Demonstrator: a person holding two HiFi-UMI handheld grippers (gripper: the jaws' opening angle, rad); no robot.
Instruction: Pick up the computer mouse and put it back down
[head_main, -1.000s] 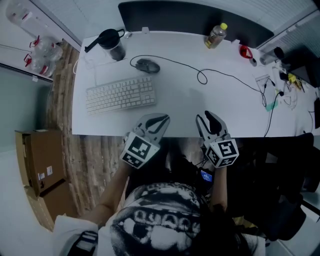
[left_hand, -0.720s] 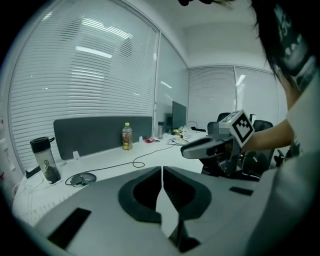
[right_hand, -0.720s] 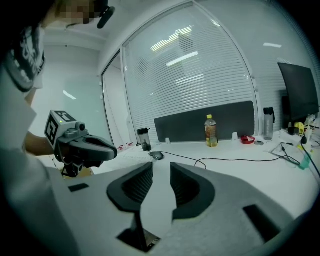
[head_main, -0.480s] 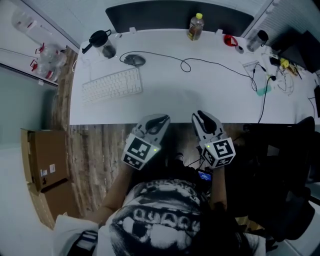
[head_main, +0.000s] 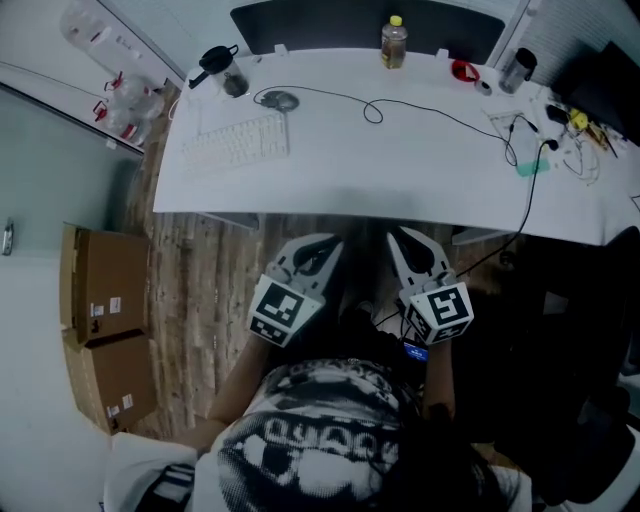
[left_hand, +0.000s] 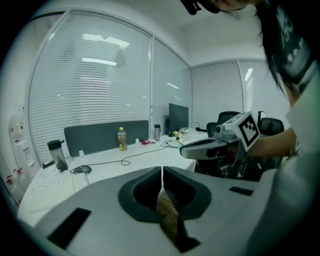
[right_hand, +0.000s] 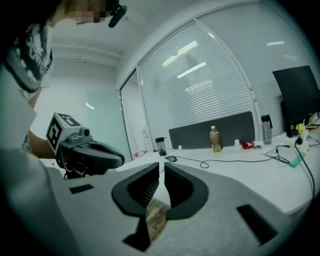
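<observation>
The dark computer mouse (head_main: 281, 100) (left_hand: 81, 169) (right_hand: 171, 159) lies on the white desk (head_main: 400, 175) at the far left, its cable (head_main: 372, 108) looping to the right. Both grippers hang well short of the desk, over the wooden floor. My left gripper (head_main: 330, 243) (left_hand: 161, 169) is shut and holds nothing. The jaws of my right gripper (head_main: 398, 236) (right_hand: 161, 167) are closing; a thin slit is left between them and nothing is in it. Neither gripper touches the mouse.
A white keyboard (head_main: 238, 142) lies in front of the mouse, a black tumbler (head_main: 222, 72) to its left. A yellow-capped bottle (head_main: 394, 43) stands at the back edge. Cables and small items (head_main: 540, 140) clutter the right end. Cardboard boxes (head_main: 95, 290) stand on the floor at left.
In the head view the desk has slid away and shrunk. Both grippers left the desk's front edge and now hang over the floor. The right jaws have narrowed.
</observation>
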